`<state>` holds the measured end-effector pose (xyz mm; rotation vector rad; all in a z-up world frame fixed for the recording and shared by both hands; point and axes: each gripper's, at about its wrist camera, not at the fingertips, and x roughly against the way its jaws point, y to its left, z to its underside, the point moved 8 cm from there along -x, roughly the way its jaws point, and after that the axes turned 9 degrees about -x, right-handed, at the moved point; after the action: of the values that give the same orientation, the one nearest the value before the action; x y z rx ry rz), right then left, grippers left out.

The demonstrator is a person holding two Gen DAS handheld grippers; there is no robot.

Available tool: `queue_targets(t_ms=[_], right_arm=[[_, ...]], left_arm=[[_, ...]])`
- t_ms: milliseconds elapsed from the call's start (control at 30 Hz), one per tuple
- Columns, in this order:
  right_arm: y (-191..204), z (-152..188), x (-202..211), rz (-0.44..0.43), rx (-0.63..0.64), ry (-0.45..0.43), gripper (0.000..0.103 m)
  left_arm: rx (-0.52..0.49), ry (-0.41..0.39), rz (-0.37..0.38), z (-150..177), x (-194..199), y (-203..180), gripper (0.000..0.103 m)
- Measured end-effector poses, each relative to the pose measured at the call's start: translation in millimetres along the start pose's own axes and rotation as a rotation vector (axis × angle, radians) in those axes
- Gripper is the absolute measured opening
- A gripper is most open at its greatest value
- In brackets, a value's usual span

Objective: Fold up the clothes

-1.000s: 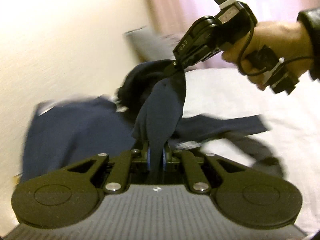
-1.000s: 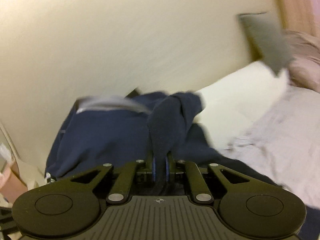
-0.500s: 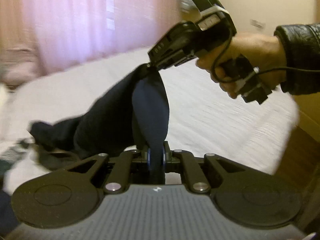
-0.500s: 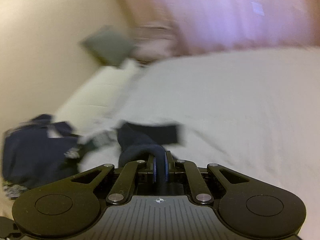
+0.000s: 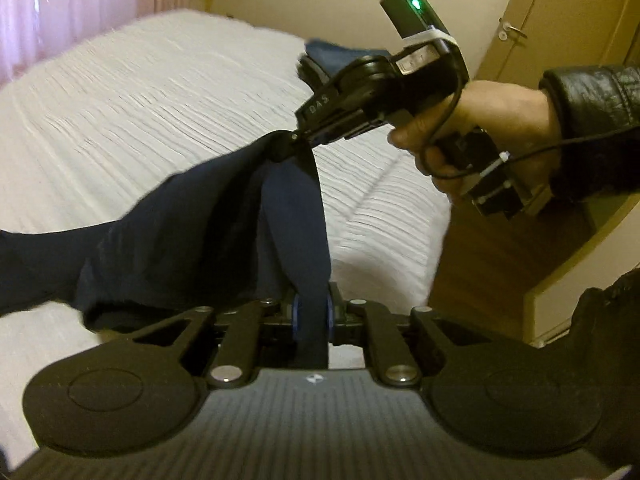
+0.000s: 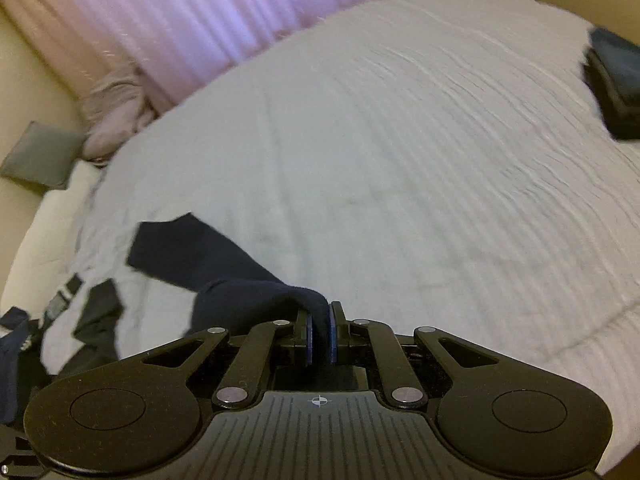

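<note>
A dark navy garment (image 5: 168,232) hangs between both grippers above the white bed (image 5: 140,100). My left gripper (image 5: 311,314) is shut on one edge of it. My right gripper (image 5: 294,140), held in a hand at upper right of the left wrist view, is shut on another part of the same edge. In the right wrist view my right gripper (image 6: 319,330) pinches the navy garment (image 6: 240,292), which trails down left onto the bed (image 6: 400,152).
A folded stack of dark clothes (image 6: 612,80) lies at the bed's far right; it also shows in the left wrist view (image 5: 332,58). More dark clothes (image 6: 24,344), a grey cushion (image 6: 38,156) and a pink bundle (image 6: 116,116) lie left. A wooden door (image 5: 560,20) stands right.
Both grippers swung the navy garment away from the clothes pile by the wall toward the open middle and foot of the bed. Both stayed shut on it.
</note>
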<state>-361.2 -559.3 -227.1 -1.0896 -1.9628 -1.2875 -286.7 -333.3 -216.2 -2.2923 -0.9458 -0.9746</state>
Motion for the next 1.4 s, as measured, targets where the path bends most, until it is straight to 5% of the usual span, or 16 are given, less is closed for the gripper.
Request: queue_targets(t_ms=[100, 267, 500, 533, 600, 633, 767, 1000, 1200, 1233, 1300, 1400], right_arm=[[-52, -10, -5, 0.034, -0.023, 0.047, 0.002], [-95, -15, -22, 0.063, 0.027, 0.14, 0.002], [-68, -28, -33, 0.017, 0.134, 0.143, 0.008], [-57, -26, -39, 0.008, 0.155, 0.139, 0.016], [-35, -15, -51, -0.016, 0.188, 0.142, 0.087], [-24, -8, -58, -0.03, 0.202, 0.147, 0.088], [20, 23, -86, -0.086, 0.259, 0.171, 0.088], [35, 102, -144, 0.064, 0.484, 0.282, 0.088], [35, 120, -180, 0.168, 0.592, 0.242, 0.087], [32, 120, -180, 0.161, 0.584, 0.239, 0.083], [26, 112, -171, 0.138, 0.547, 0.23, 0.04], [17, 95, -143, 0.116, 0.497, 0.205, 0.03]], left_arm=[[0.08, 0.028, -0.016, -10, -25, 13, 0.015], [0.274, 0.05, -0.082, -3, -29, 45, 0.034], [0.306, 0.112, -0.248, 23, -8, 84, 0.058], [0.295, 0.112, -0.271, 26, -9, 94, 0.067], [0.261, 0.11, -0.314, 32, -12, 115, 0.071], [0.243, 0.113, -0.322, 32, -18, 126, 0.071], [0.167, 0.116, -0.316, 36, -46, 167, 0.071], [-0.122, 0.202, -0.315, 40, -99, 224, 0.071], [-0.182, 0.203, -0.226, 30, -116, 241, 0.071], [-0.192, 0.202, -0.207, 27, -117, 242, 0.071], [-0.213, 0.196, -0.166, 20, -119, 243, 0.071], [-0.241, 0.191, -0.119, 12, -120, 250, 0.071]])
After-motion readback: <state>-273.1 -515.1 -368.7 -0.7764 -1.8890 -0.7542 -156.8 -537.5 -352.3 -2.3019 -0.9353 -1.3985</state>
